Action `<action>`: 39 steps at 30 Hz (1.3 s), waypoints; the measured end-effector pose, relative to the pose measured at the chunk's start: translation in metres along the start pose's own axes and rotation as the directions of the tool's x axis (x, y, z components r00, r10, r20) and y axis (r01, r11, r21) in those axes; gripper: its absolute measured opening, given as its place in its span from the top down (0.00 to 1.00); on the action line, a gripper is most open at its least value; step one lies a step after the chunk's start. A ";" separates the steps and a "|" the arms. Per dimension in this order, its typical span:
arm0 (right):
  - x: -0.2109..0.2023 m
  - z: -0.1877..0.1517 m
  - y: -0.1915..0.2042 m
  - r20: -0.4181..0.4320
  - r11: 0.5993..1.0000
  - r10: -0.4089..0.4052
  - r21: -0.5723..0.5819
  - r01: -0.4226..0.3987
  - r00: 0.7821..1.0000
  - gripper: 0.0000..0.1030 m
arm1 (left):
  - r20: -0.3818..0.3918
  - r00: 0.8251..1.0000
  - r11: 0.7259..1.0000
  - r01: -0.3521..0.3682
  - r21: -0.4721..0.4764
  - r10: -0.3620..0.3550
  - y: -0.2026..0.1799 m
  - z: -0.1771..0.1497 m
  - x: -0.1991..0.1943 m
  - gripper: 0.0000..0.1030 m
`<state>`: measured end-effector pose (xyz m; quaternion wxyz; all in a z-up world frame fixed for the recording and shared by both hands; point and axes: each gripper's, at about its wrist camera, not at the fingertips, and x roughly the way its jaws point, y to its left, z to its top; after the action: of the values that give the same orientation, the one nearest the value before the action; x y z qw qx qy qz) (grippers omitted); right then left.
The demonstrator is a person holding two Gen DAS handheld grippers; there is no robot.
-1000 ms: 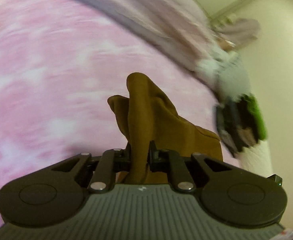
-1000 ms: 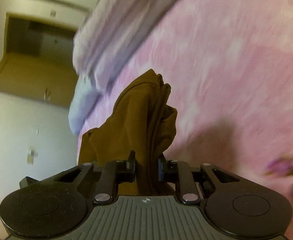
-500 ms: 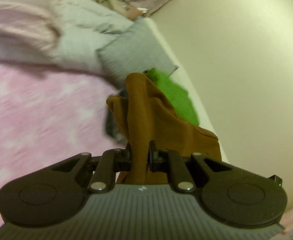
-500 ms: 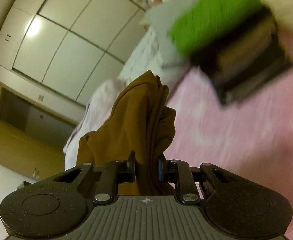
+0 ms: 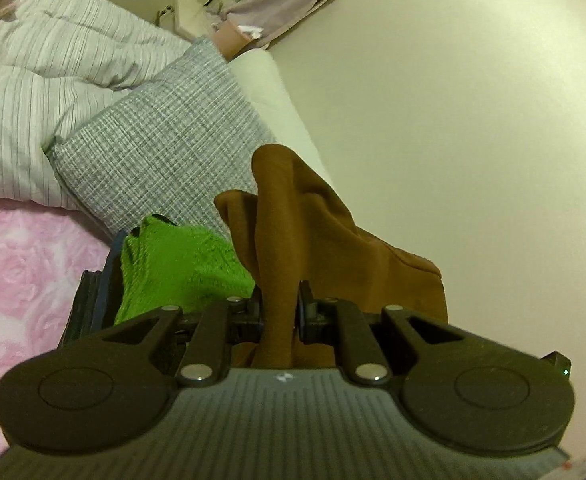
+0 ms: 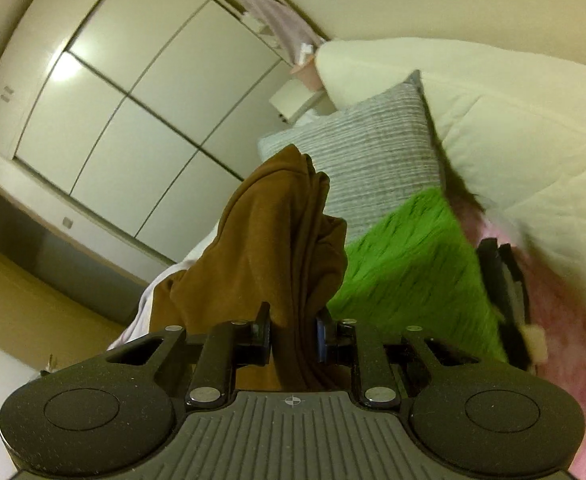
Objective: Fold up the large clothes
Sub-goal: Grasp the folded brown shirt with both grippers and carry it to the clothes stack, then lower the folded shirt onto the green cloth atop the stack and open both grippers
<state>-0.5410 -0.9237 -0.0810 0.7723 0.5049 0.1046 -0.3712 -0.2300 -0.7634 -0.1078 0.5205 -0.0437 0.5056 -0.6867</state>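
Observation:
A brown garment (image 5: 293,232) sticks up in folds between the jaws of my left gripper (image 5: 279,312), which is shut on it. The same brown garment (image 6: 277,240) bunches up out of my right gripper (image 6: 293,332), also shut on the cloth. Both grippers are held above a pile of folded clothes topped by a fuzzy green garment (image 5: 181,264), which lies just ahead and left in the left wrist view. That green garment (image 6: 413,280) sits ahead and to the right in the right wrist view. The rest of the brown garment hangs hidden below the grippers.
Dark folded clothes (image 5: 93,300) lie under the green one on a pink rose-patterned bedspread (image 5: 21,272). A grey checked pillow (image 5: 165,144) and a striped white quilt (image 5: 33,100) lie behind. A cream wall (image 5: 473,120) is on the right; wardrobe doors (image 6: 133,80) stand beyond.
Both grippers have swept across the pink bedspread with the brown garment and risen. The pile with the green garment, far off before, now lies close ahead. The grips have not changed.

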 end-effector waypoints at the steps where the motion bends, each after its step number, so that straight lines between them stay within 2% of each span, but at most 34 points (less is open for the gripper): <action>1: 0.006 0.006 -0.007 -0.008 1.000 -0.003 0.004 0.003 1.000 0.83 | -0.004 1.000 1.000 -0.016 0.004 0.016 -0.002 0.002 0.011 0.90; 9: 0.044 0.041 -0.049 -0.061 0.998 -0.023 0.049 0.026 0.998 0.83 | -0.056 0.995 0.996 -0.085 -0.022 0.083 0.017 0.016 0.068 0.89; 12: 0.056 0.039 -0.059 -0.075 0.997 -0.071 -0.011 0.071 0.995 0.79 | -0.070 0.988 0.990 -0.137 -0.022 0.135 0.030 0.015 0.083 0.86; 13: 0.059 0.037 -0.059 -0.072 0.991 -0.129 -0.046 0.126 0.989 0.76 | -0.068 0.984 0.985 -0.167 -0.032 0.164 0.036 0.014 0.083 0.85; 15: 0.050 0.030 -0.051 -0.001 0.964 -0.241 -0.112 0.240 0.970 0.68 | -0.041 0.982 0.981 -0.184 -0.056 0.182 0.045 0.015 0.073 0.79; 16: 0.043 0.026 -0.045 0.057 0.952 -0.261 -0.150 0.267 0.964 0.67 | -0.009 0.979 0.978 -0.202 -0.047 0.202 0.045 0.017 0.063 0.78; 17: 0.031 0.018 -0.036 0.129 0.935 -0.267 -0.205 0.289 0.955 0.67 | 0.023 0.974 0.974 -0.226 -0.027 0.226 0.043 0.018 0.053 0.77; 20: 0.003 -0.012 -0.007 0.239 0.891 -0.228 -0.341 0.301 0.944 0.67 | 0.094 0.963 0.960 -0.261 0.100 0.252 0.023 0.007 0.023 0.77; 23: -0.007 -0.052 0.015 0.265 0.834 -0.209 -0.454 0.313 0.941 0.67 | 0.117 0.965 0.919 -0.260 0.297 0.235 -0.013 -0.023 0.007 0.78; 25: -0.004 -0.076 0.023 0.247 0.805 -0.211 -0.506 0.311 0.946 0.67 | 0.102 0.969 0.889 -0.249 0.383 0.227 -0.026 -0.046 0.008 0.78; 27: 0.008 -0.096 0.024 0.232 0.767 -0.245 -0.548 0.335 0.941 0.67 | 0.080 0.962 0.860 -0.271 0.432 0.263 -0.028 -0.065 0.019 0.79; 29: 0.026 -0.109 0.019 0.221 0.727 -0.291 -0.582 0.365 0.931 0.67 | 0.064 0.949 0.842 -0.304 0.445 0.309 -0.024 -0.072 0.032 0.79; 31: 0.037 -0.117 0.015 0.226 0.703 -0.317 -0.596 0.387 0.921 0.67 | 0.059 0.930 0.818 -0.349 0.457 0.364 -0.017 -0.074 0.045 0.83; 36: 0.036 -0.110 0.016 0.218 0.714 -0.326 -0.581 0.390 0.920 0.67 | 0.069 0.914 0.801 -0.386 0.457 0.401 -0.025 -0.070 0.044 0.83; 39: 0.024 -0.111 0.023 0.216 0.739 -0.342 -0.539 0.404 0.915 0.64 | 0.091 0.905 0.782 -0.407 0.473 0.416 -0.041 -0.069 0.031 0.83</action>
<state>-0.4852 -0.8345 -0.1299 0.8019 0.1979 0.2703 -0.4947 -0.3123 -0.7444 -0.1254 0.6472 0.2043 0.3209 -0.6606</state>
